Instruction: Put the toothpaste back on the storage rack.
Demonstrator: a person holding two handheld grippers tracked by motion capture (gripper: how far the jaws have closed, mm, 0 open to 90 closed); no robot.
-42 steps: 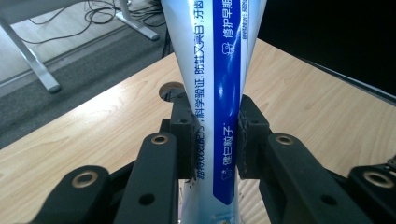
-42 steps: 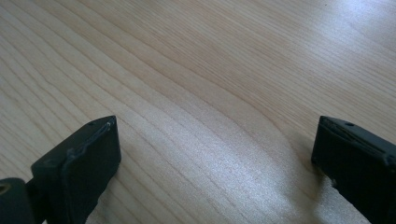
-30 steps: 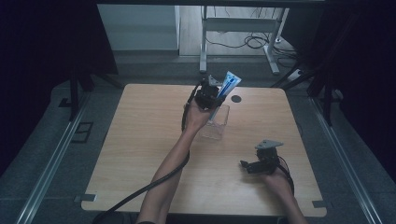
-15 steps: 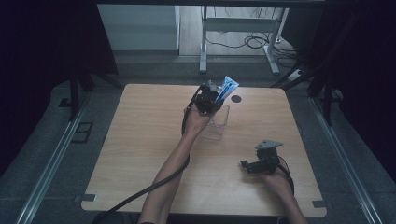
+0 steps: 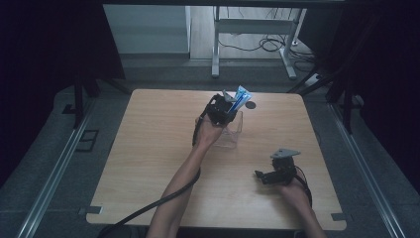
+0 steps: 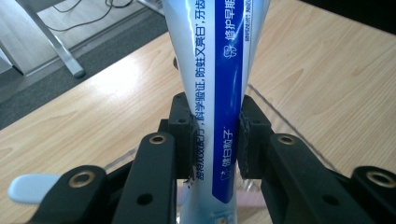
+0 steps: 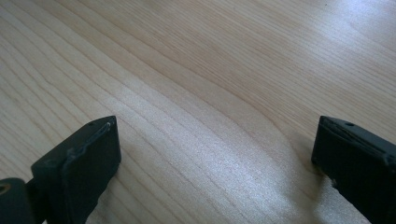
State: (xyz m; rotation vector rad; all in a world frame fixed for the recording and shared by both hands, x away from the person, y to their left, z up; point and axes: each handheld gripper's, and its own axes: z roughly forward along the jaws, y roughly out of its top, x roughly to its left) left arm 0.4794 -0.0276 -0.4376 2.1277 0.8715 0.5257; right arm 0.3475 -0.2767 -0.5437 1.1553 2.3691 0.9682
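A blue and white toothpaste tube stands almost upright in my left gripper, just above a clear plastic container at the middle back of the wooden table. In the left gripper view both pads press on the tube from either side, so the left gripper is shut on it. The tube's lower end is hidden behind the jaws. My right gripper rests low over the table at the front right. Its jaws stand wide apart over bare wood, so the right gripper is open.
A small dark round mark lies on the table just behind the container. A pale rounded piece shows at the lower left of the left gripper view. Metal desk legs and cables stand on the floor beyond the table.
My left hand has sunk a little with the tube, bringing it closer to the clear container. The right hand has not moved.
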